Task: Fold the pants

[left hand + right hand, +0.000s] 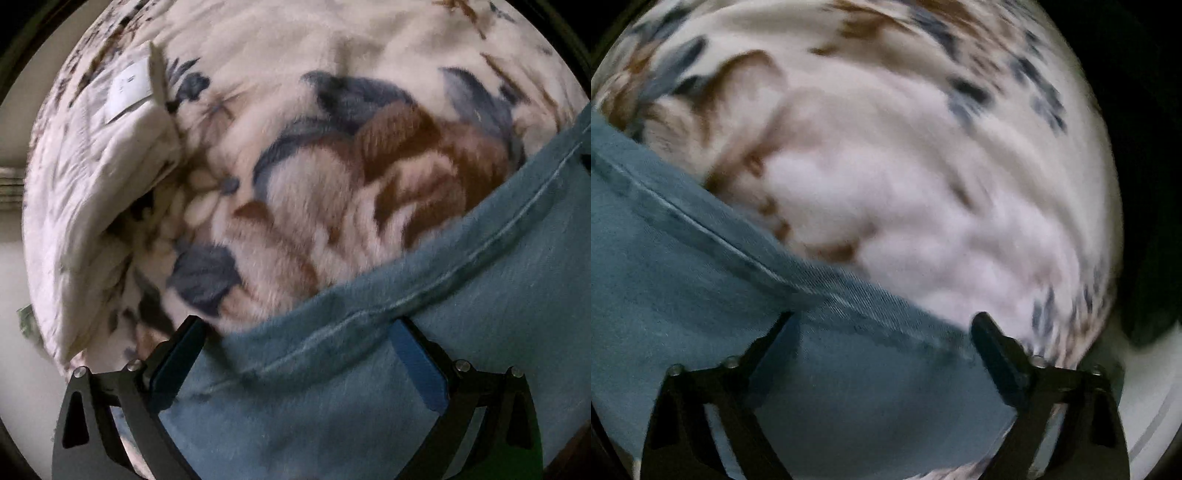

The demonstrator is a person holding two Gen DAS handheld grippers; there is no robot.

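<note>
Blue-grey denim pants (424,332) lie spread on a plush floral blanket (332,166) in cream, brown and slate blue. Stitched hem or seam runs diagonally across the cloth in both wrist views. Left gripper (295,332): jaws wide apart above the denim, the seam lying between them, pads not pressing. Right gripper (882,328): jaws likewise parted over the pants' edge (701,277), nothing clamped. Both views show motion blur.
</note>
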